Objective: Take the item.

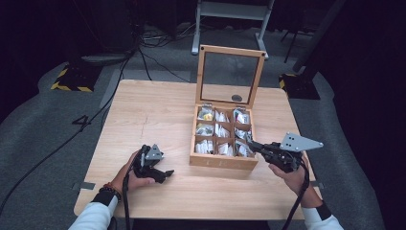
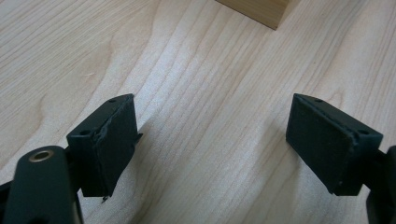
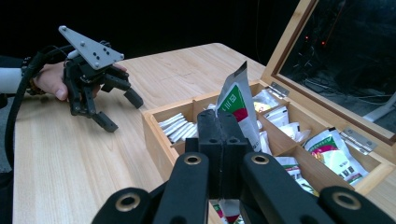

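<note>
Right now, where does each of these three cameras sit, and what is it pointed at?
High view: above the person's side, looking down on the table and open wooden box; both forearms show.
Left gripper view: rides the left hand-held gripper, looking at bare table between its open jaws.
Right gripper view: rides the right hand-held gripper, shut on a sachet over the box.
Shared: high and right gripper views both show the left hand-held gripper and box.
</note>
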Available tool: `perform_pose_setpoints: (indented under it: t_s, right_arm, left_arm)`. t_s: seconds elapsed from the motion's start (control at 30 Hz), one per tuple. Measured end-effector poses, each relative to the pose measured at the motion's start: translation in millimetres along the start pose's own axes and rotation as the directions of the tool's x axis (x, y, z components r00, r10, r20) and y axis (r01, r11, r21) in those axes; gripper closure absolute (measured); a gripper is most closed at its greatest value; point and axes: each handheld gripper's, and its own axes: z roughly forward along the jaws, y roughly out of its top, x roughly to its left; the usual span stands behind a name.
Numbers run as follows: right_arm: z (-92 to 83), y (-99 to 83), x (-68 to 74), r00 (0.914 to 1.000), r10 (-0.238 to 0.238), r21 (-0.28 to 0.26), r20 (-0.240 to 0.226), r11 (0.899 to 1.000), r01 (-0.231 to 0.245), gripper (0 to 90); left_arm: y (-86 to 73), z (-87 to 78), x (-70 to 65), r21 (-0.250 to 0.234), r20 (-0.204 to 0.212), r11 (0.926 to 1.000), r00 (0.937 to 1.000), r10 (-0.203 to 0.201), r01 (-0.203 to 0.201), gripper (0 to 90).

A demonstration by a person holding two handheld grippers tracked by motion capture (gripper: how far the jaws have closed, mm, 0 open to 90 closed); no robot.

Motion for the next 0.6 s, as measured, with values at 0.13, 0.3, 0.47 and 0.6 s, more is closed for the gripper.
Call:
perform_pose_setpoints:
  t_s: [0.13, 0.3, 0.47, 0.6]
  right_arm:
    - [1.4, 0.2, 2.8, 1.0, -0.001, 0.004, -0.009, 1.0, 0.001, 90.0]
    - [3.6, 0.0, 6.6, 0.9996, -0.013, 0.009, -0.023, 1.0, 0.013, 90.0]
    - [5.8, -1.3, 11.4, 0.999, -0.019, 0.018, -0.04, 1.0, 0.02, 90.0]
    - [7.2, -2.1, 15.7, 0.9983, -0.028, 0.025, -0.051, 0.999, 0.03, 90.0]
  left_arm:
    - [0.0, 0.0, 0.0, 0.0, 0.0, 1.0, 1.0, 0.0, 0.0, 17.1]
    - [0.0, 0.0, 0.0, 0.0, 0.0, 1.0, 1.0, 0.0, 0.0, 17.1]
    - [0.0, 0.0, 0.0, 0.0, 0.0, 1.0, 1.0, 0.0, 0.0, 17.1]
    - [0.0, 0.0, 0.0, 0.0, 0.0, 1.0, 1.0, 0.0, 0.0, 17.1]
